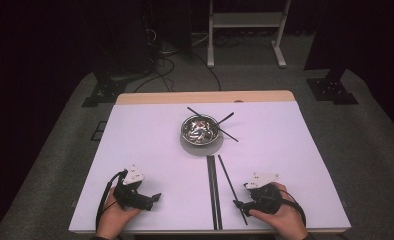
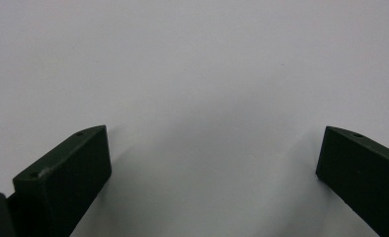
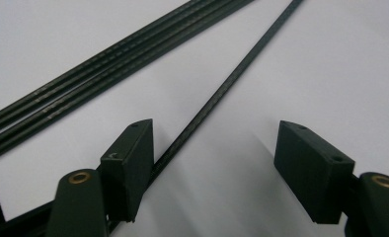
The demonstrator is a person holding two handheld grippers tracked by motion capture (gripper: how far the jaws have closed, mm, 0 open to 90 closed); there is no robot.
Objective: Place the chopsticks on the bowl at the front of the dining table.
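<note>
From the high view, I see the white table (image 1: 150, 150) carrying a metal bowl (image 1: 200, 130) on a grey round plate (image 1: 201, 148) near the far middle, with black chopsticks (image 1: 224, 126) resting across the bowl's rim. A group of black chopsticks (image 1: 213, 190) lies side by side, running from the plate toward the near edge, and a single chopstick (image 1: 231, 187) lies just to their right, angled toward my right hand. My left tongs (image 1: 155, 198) rest at the near left, well apart from the chopsticks, pointing toward the table's middle. My right tongs (image 1: 239, 204) sit at the near right, at the near end of the single chopstick. In the left gripper view, the left tongs (image 2: 212, 158) stand released, jaws wide over the bare table (image 2: 192, 74). In the right gripper view, the right tongs (image 3: 213, 153) are released as well; the single chopstick (image 3: 222, 89) passes between the jaws, just beside the left-hand jaw, and the other jaw stands apart from it. The grouped chopsticks (image 3: 94, 64) lie farther left.
</note>
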